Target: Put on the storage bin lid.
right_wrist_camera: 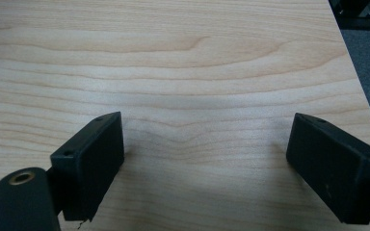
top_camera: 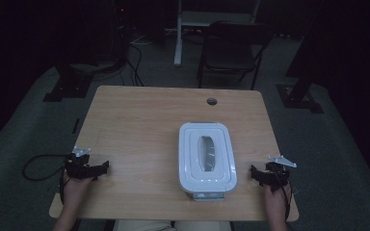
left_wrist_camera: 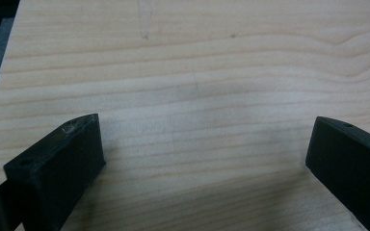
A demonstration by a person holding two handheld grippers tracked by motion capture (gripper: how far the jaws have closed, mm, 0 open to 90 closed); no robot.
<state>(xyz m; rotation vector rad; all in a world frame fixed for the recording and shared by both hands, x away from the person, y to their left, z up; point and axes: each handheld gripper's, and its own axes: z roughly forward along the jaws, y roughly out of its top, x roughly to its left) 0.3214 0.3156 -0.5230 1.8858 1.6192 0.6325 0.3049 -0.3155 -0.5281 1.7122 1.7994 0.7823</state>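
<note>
White lidded box lies lengthwise on tabletop, nearer the right hand-held gripper; left hand-held gripper farther; both wide open.

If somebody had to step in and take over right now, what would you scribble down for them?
Left gripper: open, holding nothing, low over the table's left front edge.
Right gripper: open, holding nothing, at the right front edge.
White box: lies between them, nearer the right gripper, lid with a clear window on top; it looks closed.
Done: nothing that shows; neither gripper touches the box.
Left: probably bring the grippers in to the box and handle it.
</note>
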